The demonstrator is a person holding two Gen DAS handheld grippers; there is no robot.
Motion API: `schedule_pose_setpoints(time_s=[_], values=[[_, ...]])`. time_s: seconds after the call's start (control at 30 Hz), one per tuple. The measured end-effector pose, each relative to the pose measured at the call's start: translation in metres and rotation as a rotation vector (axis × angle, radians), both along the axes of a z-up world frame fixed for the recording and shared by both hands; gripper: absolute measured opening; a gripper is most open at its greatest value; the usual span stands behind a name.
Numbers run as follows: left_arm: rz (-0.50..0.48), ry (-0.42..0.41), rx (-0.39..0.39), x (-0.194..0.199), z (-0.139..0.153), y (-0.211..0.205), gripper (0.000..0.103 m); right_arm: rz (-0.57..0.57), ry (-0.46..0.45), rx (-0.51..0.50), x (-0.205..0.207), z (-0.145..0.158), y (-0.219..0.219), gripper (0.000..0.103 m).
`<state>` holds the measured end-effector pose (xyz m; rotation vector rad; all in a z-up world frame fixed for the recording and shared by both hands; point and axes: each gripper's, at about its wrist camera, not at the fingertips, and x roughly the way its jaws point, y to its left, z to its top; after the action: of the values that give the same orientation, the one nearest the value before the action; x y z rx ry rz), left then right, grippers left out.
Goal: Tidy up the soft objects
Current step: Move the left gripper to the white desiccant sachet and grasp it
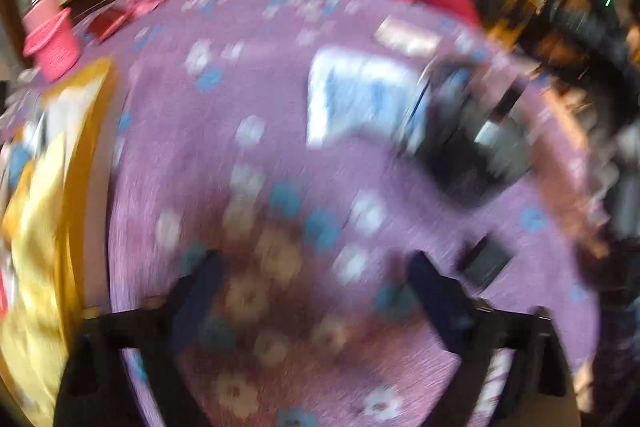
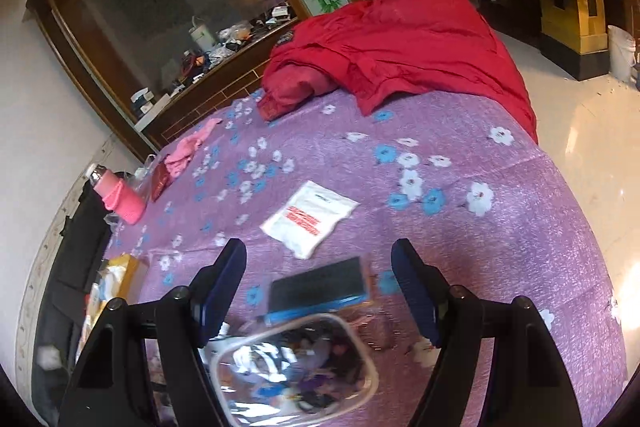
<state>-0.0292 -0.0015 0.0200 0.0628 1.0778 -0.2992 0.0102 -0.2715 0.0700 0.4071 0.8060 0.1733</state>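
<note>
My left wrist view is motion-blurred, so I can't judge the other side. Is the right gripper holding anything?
Observer: No. The right gripper is open, with nothing between its pads.
Operator: What lies under it?
Observer: A clear plastic pouch of small items, on the purple floral bedspread.
Operator: And just beyond it?
Observer: A flat white plastic bag with red print, lying untouched.
</note>
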Motion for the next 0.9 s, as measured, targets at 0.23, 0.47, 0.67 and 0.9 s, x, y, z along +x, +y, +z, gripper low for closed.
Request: schedule_pose_setpoints(time_s=[0.23,0.47,0.67,0.9], values=[[-0.422,-0.338,0.352,0.032,0.035,-0.048,0.088,-0.050,0.031,0.054,0.000,-0.012,-0.021,0.074],[-0.803,-0.301,0.463,0.063,0.012,-0.078,0.085,-0.047,0.043,0.047,0.001,-0.015,-0.019,0.074],[-0.865,-0.211,0.332,0.097,0.001,-0.090,0.088,-0.062,0.079,0.021,0.008,-0.024,-0.018,0.074],[-0.692,-0.056,0.158,0.101,0.000,-0.082,0.041,-0.067,0.099,0.003,0.010,-0.030,-0.016,0.074]])
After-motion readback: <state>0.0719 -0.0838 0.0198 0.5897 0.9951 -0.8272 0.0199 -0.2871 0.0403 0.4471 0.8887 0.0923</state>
